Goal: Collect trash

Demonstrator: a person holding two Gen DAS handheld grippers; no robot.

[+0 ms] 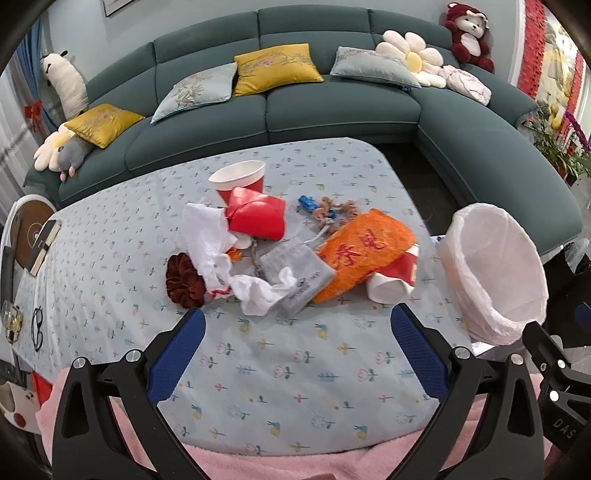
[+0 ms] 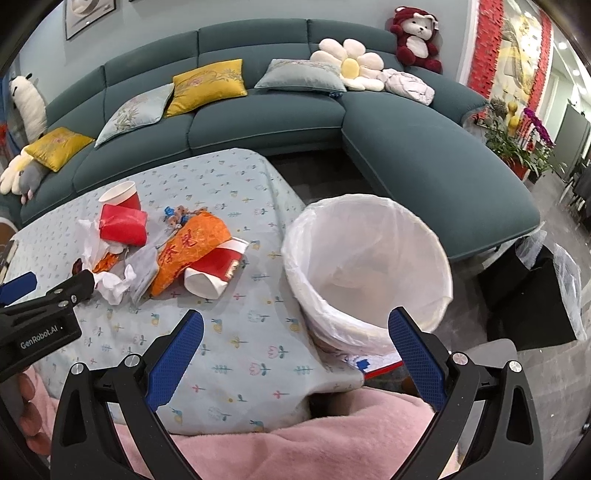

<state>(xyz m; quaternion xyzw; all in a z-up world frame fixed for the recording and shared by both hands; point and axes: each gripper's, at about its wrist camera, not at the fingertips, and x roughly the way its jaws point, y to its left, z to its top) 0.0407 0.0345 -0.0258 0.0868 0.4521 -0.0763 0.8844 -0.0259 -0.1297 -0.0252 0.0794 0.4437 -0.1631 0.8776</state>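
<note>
A long teal sofa (image 1: pixel 295 107) curves across the upper half of the frame and bends toward the right edge, strewn with yellow cushions (image 1: pixel 275 68) and a flower pillow (image 1: pixel 413 57). A red stuffed bear (image 2: pixel 417 37) perches at its upper right corner. Pale blue wall (image 2: pixel 155 18) behind; potted plants (image 2: pixel 517 140) at right, dark floor (image 2: pixel 321 173) below the sofa

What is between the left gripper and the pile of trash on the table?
Nothing visible. Only bare tablecloth lies between the open left gripper and the crumpled white tissue at the pile's near edge.
</note>
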